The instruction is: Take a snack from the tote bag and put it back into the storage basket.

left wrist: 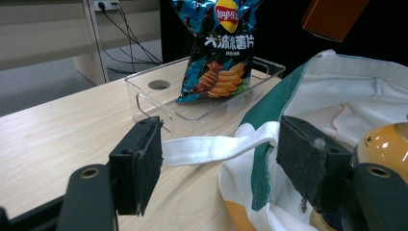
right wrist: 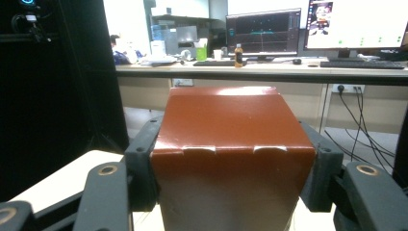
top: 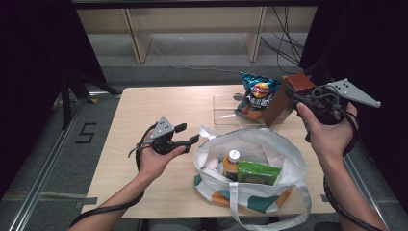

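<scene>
the right tongs [top: 294, 96] hold a brown box [top: 287, 98] up above the far right part of the table [top: 144, 110]. in the right gripper view the two black jaws press against the box's [right wrist: 231, 159] left and right sides, so it is gripped fairly wide and carried clear of the table top. in the high view the box hangs just beside a chips bag [top: 257, 98], which stands in a clear tray [top: 223, 113] at the far side of the table.

the left tongs [top: 188, 134] hover near the left rim of a white tote bag [top: 288, 154] that sits open at the near edge. their jaws stand wide apart and grip nothing; in the left gripper view the tote's white strap [left wrist: 216, 147] runs across the gap between them, and i cannot tell whether it touches either pad. inside the tote lie a bottle [top: 232, 163] with an orange label and a green packet [top: 257, 172], side by side.
</scene>
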### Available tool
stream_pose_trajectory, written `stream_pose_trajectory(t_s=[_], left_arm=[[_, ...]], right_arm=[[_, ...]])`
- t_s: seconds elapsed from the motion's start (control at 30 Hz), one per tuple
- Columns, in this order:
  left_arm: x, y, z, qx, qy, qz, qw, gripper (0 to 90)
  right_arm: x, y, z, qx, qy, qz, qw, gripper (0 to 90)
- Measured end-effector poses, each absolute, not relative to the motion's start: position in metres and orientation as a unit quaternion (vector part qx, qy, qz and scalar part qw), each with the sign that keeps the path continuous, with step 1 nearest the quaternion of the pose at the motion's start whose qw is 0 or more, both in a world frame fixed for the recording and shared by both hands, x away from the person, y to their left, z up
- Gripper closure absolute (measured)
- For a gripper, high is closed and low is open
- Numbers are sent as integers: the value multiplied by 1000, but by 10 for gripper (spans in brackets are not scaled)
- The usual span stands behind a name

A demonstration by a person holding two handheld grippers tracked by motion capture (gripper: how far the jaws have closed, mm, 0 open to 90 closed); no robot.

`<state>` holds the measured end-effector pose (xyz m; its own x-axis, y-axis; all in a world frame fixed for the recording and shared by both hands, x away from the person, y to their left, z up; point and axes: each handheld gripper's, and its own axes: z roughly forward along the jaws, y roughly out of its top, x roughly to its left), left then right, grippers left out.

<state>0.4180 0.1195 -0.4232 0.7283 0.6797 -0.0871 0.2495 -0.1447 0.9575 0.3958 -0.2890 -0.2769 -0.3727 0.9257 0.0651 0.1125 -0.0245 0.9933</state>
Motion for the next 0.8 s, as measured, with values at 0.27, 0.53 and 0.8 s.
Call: stream_pose_trajectory(t_s=[0.27,0.53,0.8], left_arm=[[418,119,-423,732,317,188,572,323],[418,120,-423,732,316,189,573,323],[419,120,-423,733,317,188,573,322]], right_arm=[[403,-290,-279,441,598,567,356,392],[412,-290,-282,443,595,566,360,392],[419,-292,-287,451,597,560,355,392]])
